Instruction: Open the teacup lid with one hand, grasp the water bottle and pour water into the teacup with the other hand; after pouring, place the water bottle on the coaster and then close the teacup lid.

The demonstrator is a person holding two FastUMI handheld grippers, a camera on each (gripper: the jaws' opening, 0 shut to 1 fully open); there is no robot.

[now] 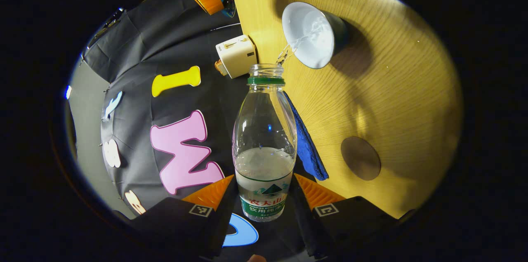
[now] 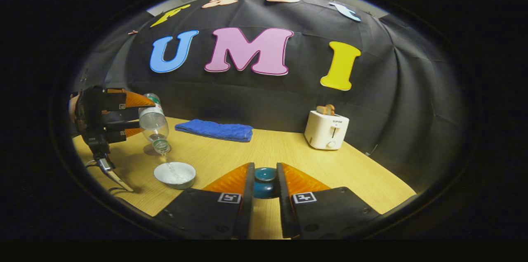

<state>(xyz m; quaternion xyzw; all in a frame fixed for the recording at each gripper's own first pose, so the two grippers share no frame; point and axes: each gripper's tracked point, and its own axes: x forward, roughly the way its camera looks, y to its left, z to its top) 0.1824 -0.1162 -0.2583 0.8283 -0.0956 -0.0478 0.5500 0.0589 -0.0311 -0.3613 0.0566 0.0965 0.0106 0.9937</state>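
Clear plastic water bottle [image 1: 264,142]: pinched at its lower body by the jaws of my left gripper [image 1: 264,202], tipped so its open neck points down at the teacup [image 1: 310,34]; a thin stream runs from mouth to bowl, so I judge the pour to be under way.

Teacup, white inside, dark outside: stands uncovered on the wooden table [image 1: 396,101], just below the bottle's mouth, water showing in it in the right gripper view.

Teacup lid [image 2: 265,182], dark teal: held between the jaws of my right gripper [image 2: 264,185], lifted and kept well to the side of the cup (clear of the stream, I reckon, ready to go back on).

Coaster [image 1: 360,158], round, brown: lies bare on the table, apart from the cup, the bottle's eventual resting place.

Blue cloth [image 2: 214,130], folded, and a white toaster [image 2: 326,130]: at the table's far edge, not in play.
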